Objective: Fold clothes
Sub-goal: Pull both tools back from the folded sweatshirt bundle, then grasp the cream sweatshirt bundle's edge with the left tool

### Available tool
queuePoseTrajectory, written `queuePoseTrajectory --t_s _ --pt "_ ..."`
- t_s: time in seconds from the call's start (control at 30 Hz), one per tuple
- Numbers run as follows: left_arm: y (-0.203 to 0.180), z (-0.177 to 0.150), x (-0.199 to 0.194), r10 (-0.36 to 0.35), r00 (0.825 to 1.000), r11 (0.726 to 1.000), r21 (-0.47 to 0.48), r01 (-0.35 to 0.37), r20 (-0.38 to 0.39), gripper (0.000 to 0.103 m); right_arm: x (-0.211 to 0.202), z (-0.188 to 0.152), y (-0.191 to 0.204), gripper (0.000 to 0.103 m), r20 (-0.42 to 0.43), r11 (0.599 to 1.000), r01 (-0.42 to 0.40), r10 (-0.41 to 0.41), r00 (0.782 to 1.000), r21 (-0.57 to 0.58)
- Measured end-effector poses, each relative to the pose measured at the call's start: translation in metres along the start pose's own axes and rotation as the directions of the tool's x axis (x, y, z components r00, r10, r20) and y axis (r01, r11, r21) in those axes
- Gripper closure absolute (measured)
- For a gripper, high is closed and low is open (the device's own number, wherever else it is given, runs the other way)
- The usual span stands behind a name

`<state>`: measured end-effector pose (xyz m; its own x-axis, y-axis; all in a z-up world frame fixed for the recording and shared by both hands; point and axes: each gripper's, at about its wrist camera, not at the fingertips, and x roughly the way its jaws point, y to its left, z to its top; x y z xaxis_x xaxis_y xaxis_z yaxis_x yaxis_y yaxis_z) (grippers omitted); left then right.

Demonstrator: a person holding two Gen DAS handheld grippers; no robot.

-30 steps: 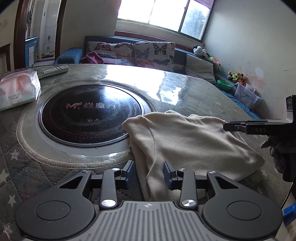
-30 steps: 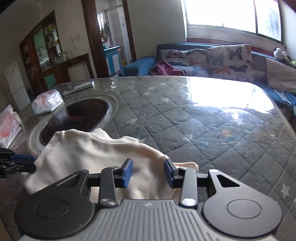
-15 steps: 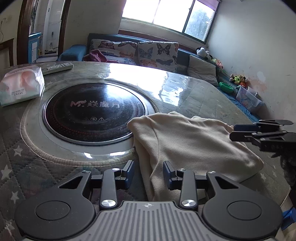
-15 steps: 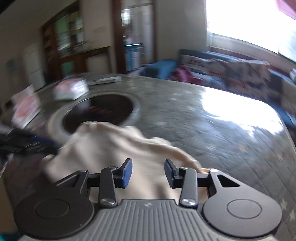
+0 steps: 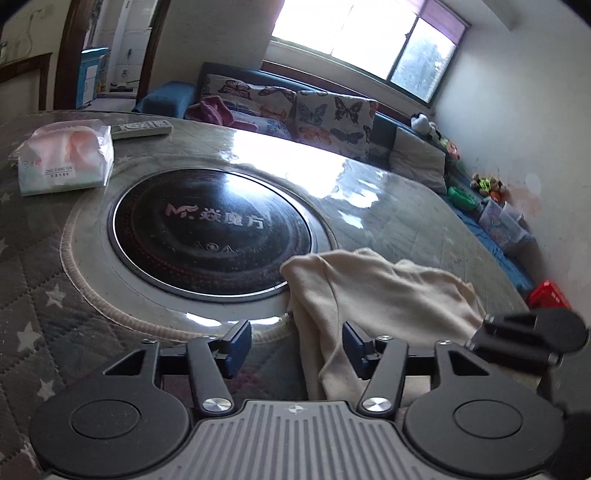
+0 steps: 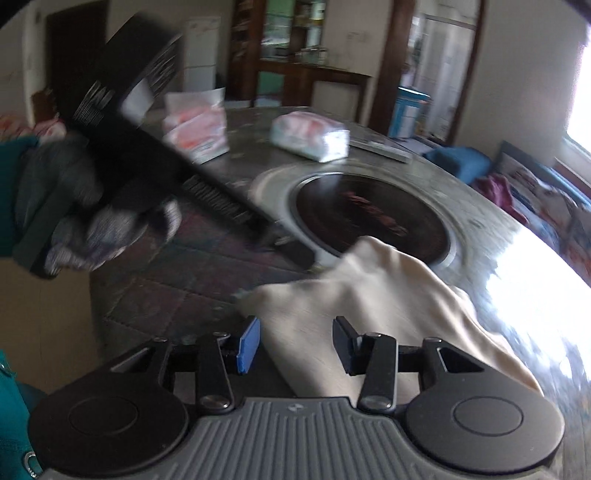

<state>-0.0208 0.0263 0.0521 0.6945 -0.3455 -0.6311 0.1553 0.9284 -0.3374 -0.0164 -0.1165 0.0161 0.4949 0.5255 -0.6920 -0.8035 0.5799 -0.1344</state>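
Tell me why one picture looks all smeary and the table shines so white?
Right wrist view: motion blur smears the tissue packs and the other hand-held gripper. Left wrist view: sharp, but window glare whitens the glossy table; fisheye bends its edges.

"ZHIXIANGYUN", perhaps, on tissue pack (image 5: 64,158)

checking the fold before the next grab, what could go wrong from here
The cloth lies bunched between both grippers' open jaws, so the left gripper may pinch several layers at once. The right gripper sits very near the left one, so they could bump. One cloth corner overlaps the cooktop rim and may drag across it.
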Motion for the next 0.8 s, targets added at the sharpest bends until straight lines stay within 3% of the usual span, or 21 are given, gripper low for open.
queuePoseTrajectory --t_s 0.17,0.37,0.43,0.6,0.8 --pt "0.004 0.006 0.001 -0.007 1.0 0.999 -0.049 0.007 0.003 0.026 0.015 0.007 0.015 0.059 -0.015 0.998 -0.011 0.01 1.0 -0.061" --pt "0.008 0.008 0.006 -0.047 0.999 0.989 -0.138 0.045 -0.017 0.019 0.031 0.005 0.029 0.063 -0.06 0.994 0.016 -0.023 0.998 -0.107" --pt "0.009 0.007 0.008 -0.053 0.998 0.985 -0.165 0.048 -0.025 0.016 0.032 0.003 0.029 0.075 -0.056 0.995 0.028 -0.034 0.998 -0.099" --pt "0.014 0.007 0.012 -0.086 0.996 0.962 -0.263 0.074 -0.033 0.013 0.023 0.004 0.014 0.091 -0.016 1.0 0.017 -0.017 1.0 -0.002" --pt "0.018 0.009 0.019 -0.152 0.988 0.913 -0.388 0.129 -0.029 0.013 0.001 0.008 -0.015 0.094 0.055 0.988 -0.038 0.03 0.998 0.152"
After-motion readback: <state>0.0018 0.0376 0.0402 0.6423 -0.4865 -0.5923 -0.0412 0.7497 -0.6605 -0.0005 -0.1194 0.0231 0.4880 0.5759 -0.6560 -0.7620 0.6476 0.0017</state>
